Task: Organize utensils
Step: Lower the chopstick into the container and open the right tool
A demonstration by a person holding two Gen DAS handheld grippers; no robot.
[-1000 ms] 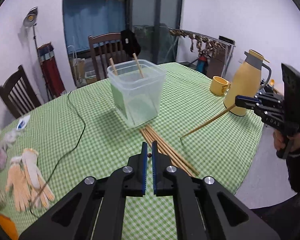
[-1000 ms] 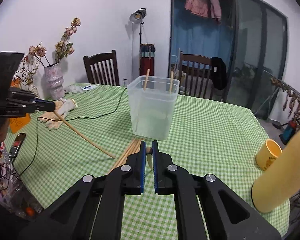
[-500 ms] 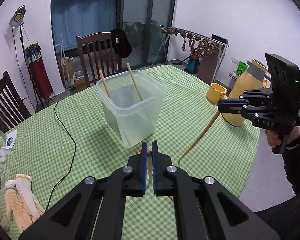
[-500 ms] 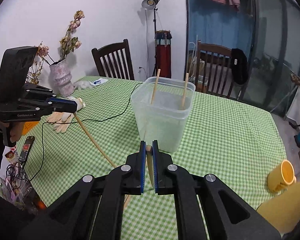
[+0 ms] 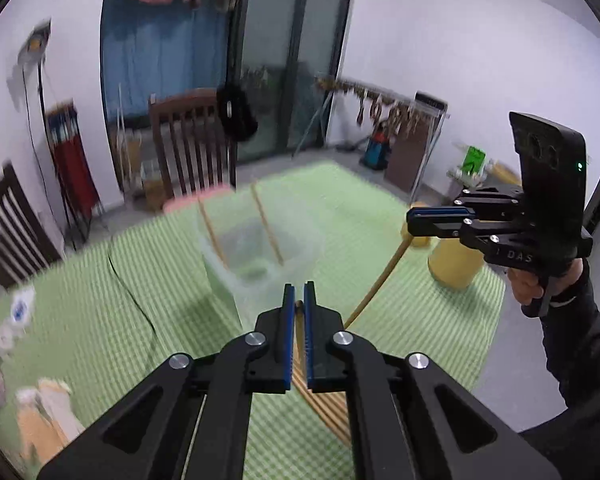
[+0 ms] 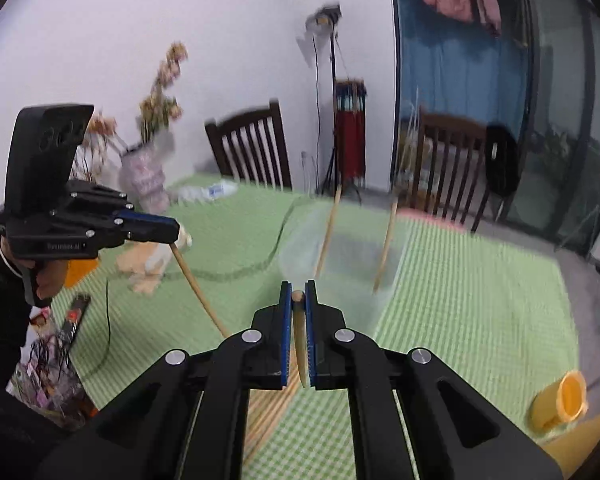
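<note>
Both grippers (image 5: 296, 300) (image 6: 298, 292) w/ chopsticks (image 6: 300, 332).

Left tool (image 5: 296, 308), right tool (image 6: 298, 300): both clamped, raised.

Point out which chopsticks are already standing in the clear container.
The two chopsticks leaning upright inside the clear plastic container; the others are clamped in the grippers or lie bundled on the tablecloth.

The bench (image 5: 440, 320) wears a green checked cloth. On it stand a clear tub (image 5: 260, 256), a yellow flask (image 5: 454, 264), a yellow mug (image 6: 560, 400) on its side and a vase (image 6: 144, 178). Loose chopsticks (image 5: 324, 404) lie bundled near the tub; a black cable (image 5: 132, 296), gloves (image 6: 148, 264) and a phone (image 6: 74, 316) lie toward the bench's other side.
</note>
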